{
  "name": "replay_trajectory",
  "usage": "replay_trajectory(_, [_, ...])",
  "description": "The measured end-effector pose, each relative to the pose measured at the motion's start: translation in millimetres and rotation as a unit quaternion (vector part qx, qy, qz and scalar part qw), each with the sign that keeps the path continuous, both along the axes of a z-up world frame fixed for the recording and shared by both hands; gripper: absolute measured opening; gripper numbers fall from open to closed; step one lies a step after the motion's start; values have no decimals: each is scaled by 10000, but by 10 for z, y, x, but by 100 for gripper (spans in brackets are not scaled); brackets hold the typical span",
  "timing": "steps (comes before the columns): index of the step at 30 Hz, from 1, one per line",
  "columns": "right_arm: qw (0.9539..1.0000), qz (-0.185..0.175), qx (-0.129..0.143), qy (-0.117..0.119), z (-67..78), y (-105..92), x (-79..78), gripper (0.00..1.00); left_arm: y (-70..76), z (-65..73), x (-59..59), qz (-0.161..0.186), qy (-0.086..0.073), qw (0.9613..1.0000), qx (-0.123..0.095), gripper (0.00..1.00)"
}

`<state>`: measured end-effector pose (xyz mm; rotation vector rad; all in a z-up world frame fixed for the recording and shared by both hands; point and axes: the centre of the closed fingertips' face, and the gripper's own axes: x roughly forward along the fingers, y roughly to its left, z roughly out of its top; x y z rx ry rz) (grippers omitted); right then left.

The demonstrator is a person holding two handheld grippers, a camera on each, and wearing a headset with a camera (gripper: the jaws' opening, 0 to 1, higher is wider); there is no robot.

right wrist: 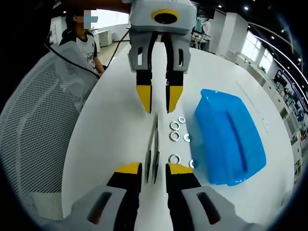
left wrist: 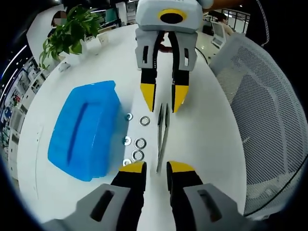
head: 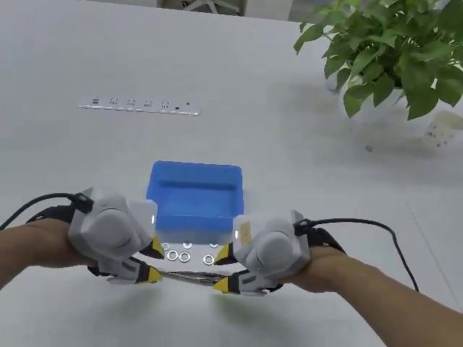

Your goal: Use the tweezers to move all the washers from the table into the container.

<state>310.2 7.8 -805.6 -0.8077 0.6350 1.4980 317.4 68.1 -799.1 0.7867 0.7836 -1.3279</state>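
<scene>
A broad white worktop (head: 289, 108) carries a leafy green potted plant (head: 391, 50) at 1 o'clock, and a white mesh chair (left wrist: 269, 120) stands at its edge. The slim steel tweezers (head: 189, 276) lie flat at 6 o'clock, long axis running 9 to 3, with the joined end at my left gripper (head: 155, 262) and the spread arms toward my right gripper (head: 221, 270). Both pairs of fingers stand narrowly parted around those ends. Small silver ring washers (head: 187, 251) lie just at 12 o'clock of the tweezers, the blue rectangular plastic container (head: 195, 195) beyond them.
</scene>
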Motion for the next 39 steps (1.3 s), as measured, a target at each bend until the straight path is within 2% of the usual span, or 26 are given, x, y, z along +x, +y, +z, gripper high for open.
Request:
replay_trajectory(9, [9998, 2, -88, 152, -105, 13, -21, 16, 9, -95, 23, -38, 71, 9999, 137, 15])
replay_trajectory(18, [9997, -101, -39, 225, -116, 31, 2, 12, 12, -174, 10, -98, 174, 9996, 196, 10])
replay_trajectory(19, [9997, -98, -35, 224, -116, 33, 1, 12, -1, -166, 17, -68, 190, 9997, 138, 10])
replay_trajectory(26, [9997, -131, -7, 205, -112, 43, 2, 11, 5, -163, 21, -73, 205, 9997, 97, 7])
replay_trajectory(35, [9998, -99, -44, 176, -111, 40, 9, 11, 4, -157, -48, -264, 241, 9993, 122, 6])
replay_trajectory(39, [9998, -88, -54, 165, -110, 37, 4, 12, 2, -142, -51, -260, 209, 9994, 123, 6])
